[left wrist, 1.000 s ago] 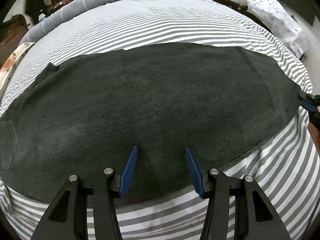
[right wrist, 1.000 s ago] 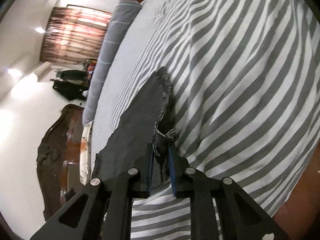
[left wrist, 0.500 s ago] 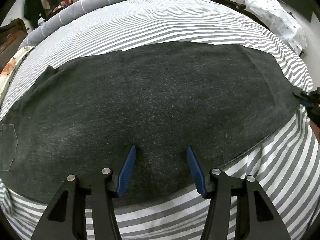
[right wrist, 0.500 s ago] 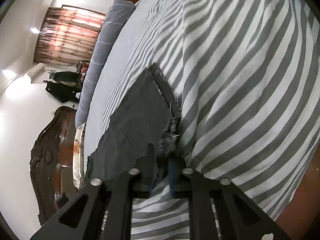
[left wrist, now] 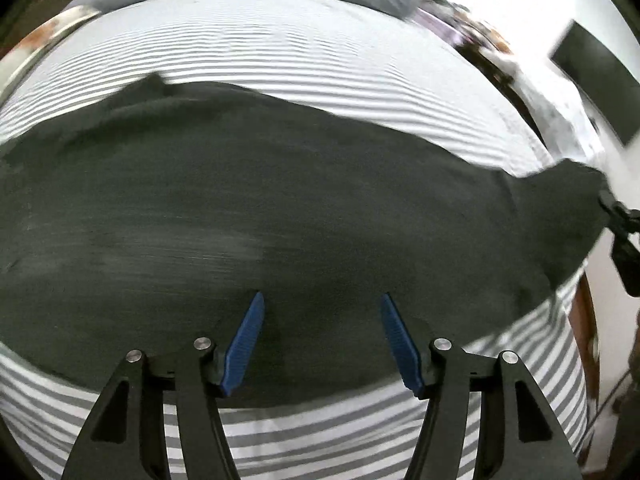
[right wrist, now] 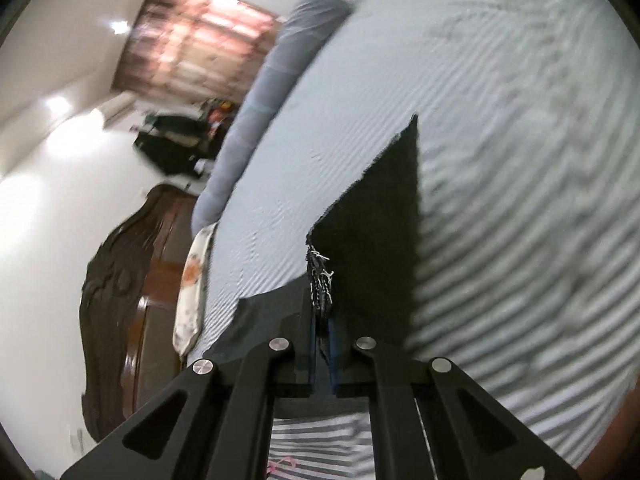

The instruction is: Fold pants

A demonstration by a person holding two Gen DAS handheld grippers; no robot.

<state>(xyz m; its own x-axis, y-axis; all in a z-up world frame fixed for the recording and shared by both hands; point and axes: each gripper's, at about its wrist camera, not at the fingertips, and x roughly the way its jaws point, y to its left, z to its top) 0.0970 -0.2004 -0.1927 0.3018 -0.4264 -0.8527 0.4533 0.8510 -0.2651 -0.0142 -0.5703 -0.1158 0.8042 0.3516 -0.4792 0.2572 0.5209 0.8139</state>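
Lifted hem of pants (left wrist: pixel 280 208) in pinched right gripper (right wrist: pixel 322 316) — long axis left-right, left gripper (left wrist: pixel 322 344) wide, empty.

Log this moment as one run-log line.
step: fold pants | left gripper: open, above dark grey fabric pants | right gripper: shut on frayed hem, lifted | surface: grey-and-white striped bedsheet

pants (left wrist: pixel 280 208) blurred, left end cut off.

The dark charcoal denim pants (left wrist: pixel 304 208) lie spread flat across the grey-and-white striped bed (left wrist: pixel 320 432), their frayed hem end (right wrist: pixel 322 284) lifted at one side.
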